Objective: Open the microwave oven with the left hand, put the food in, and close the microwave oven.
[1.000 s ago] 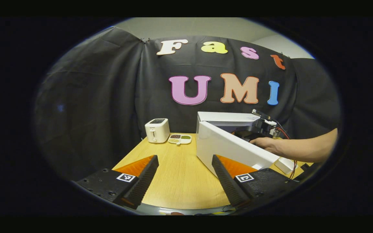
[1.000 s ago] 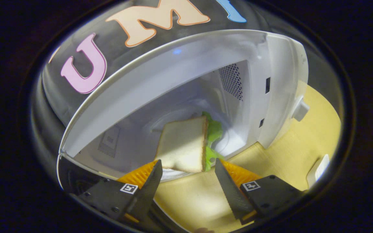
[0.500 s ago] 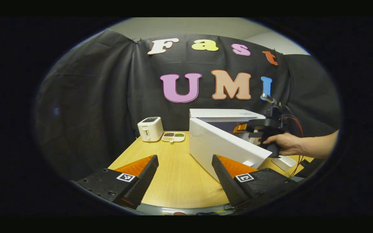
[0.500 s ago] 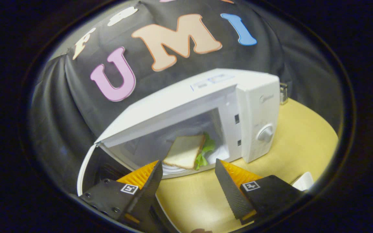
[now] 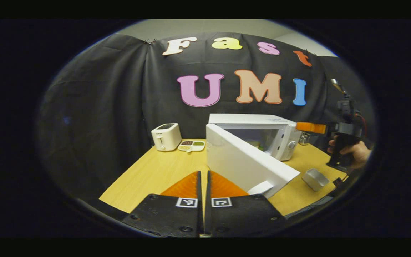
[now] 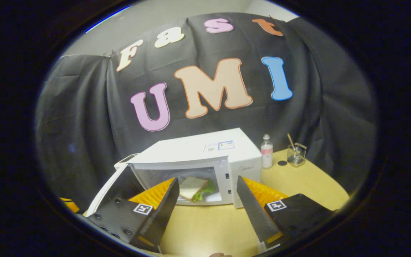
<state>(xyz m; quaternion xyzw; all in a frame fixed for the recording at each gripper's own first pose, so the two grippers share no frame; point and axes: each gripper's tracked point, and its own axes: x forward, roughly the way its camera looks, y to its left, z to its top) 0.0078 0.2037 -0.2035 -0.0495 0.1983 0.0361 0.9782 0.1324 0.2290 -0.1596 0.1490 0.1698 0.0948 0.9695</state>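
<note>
left gripper (image 5: 202,184) clenched, 2 fingers pressed together with nothing between them, low over the near edge of the wooden table (image 5: 155,171), just in front of the microwave oven (image 5: 259,134) door (image 5: 244,162), which stands swung open toward the camera; right gripper (image 6: 205,200) released, fingers spread wide and empty, held back from the oven opening above the table; in the left gripper view it sits at far right (image 5: 310,127) gripped by a hand (image 5: 355,151); sandwich (image 6: 194,187) with green lettuce lies inside the oven cavity on the white plate (image 6: 202,197); toaster (image 5: 166,136) and small divided dish (image 5: 191,145) left of the oven at the table's back; small metal box (image 5: 315,178) on the table right of the door; bottle (image 6: 266,151) and glass jar (image 6: 295,154) beside the oven's far side
</note>
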